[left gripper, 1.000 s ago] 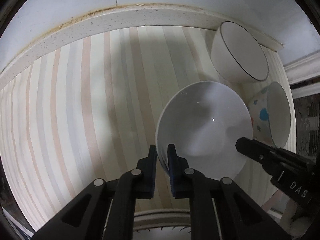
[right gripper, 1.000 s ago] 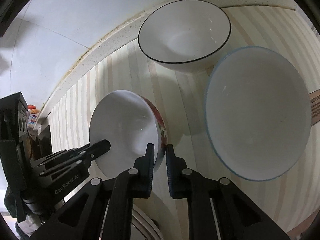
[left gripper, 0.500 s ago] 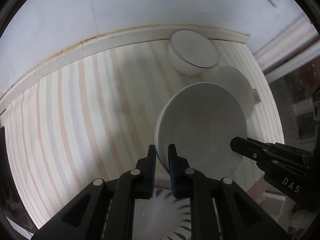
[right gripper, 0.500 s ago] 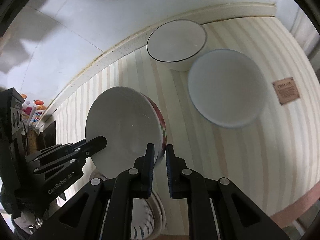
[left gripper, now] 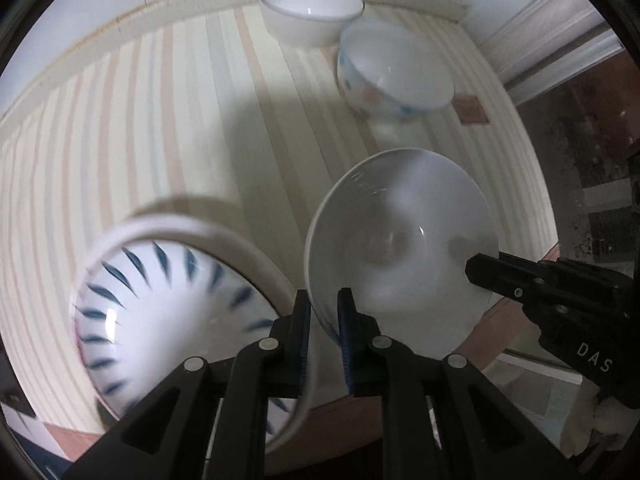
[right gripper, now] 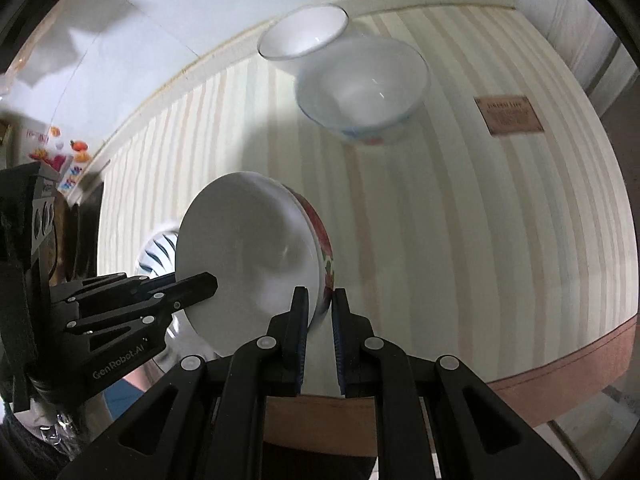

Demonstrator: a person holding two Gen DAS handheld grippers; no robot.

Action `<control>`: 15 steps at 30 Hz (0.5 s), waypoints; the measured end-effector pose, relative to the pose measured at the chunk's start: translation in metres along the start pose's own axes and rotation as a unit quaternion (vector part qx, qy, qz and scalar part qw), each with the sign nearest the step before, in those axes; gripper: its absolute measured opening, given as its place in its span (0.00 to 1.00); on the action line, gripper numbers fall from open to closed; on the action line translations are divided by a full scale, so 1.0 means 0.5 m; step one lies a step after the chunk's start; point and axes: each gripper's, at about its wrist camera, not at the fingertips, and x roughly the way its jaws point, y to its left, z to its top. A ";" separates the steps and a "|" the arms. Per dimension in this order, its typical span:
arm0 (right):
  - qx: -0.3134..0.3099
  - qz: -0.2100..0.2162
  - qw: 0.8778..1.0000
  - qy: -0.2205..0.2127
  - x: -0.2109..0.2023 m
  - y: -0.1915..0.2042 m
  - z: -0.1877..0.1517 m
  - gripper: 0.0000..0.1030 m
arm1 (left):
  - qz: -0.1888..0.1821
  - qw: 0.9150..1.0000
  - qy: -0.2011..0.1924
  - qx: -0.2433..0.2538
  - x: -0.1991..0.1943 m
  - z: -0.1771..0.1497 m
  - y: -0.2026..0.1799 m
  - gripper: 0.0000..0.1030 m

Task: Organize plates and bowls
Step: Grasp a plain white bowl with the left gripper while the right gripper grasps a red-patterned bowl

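Both grippers hold one white bowl with red flowers outside point(left gripper: 400, 248), also in the right wrist view point(right gripper: 248, 252), above the table's near edge. My left gripper point(left gripper: 323, 320) is shut on its near rim. My right gripper point(right gripper: 320, 312) is shut on the opposite rim; its fingers point(left gripper: 504, 276) enter the left wrist view from the right. A bowl with blue dashes point(left gripper: 172, 312) lies below and left of it, also in the right wrist view point(right gripper: 158, 252). A dark-rimmed white bowl point(left gripper: 310, 10) and a dotted bowl point(left gripper: 394, 74) stand at the back.
The table has a striped cloth point(right gripper: 440, 220) with a brown front edge point(right gripper: 560, 364). A brown label point(right gripper: 508, 116) lies at the right. A wall runs along the back point(left gripper: 180, 4). Packets point(right gripper: 60, 160) sit at the far left.
Both grippers have carried the flowered bowl back toward the table's near edge and higher. The two back bowls now look farther away, and the blue-dash bowl has come into view below.
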 end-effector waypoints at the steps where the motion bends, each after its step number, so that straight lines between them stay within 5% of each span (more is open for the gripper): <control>1: -0.001 0.002 1.000 0.006 0.008 -0.014 -0.006 0.13 | 0.003 1.000 0.004 -0.005 0.013 0.000 -0.006 0.12; 15: -0.015 0.027 0.998 0.055 0.071 -0.109 -0.037 0.13 | 0.042 0.998 0.026 -0.036 0.083 -0.022 -0.058 0.11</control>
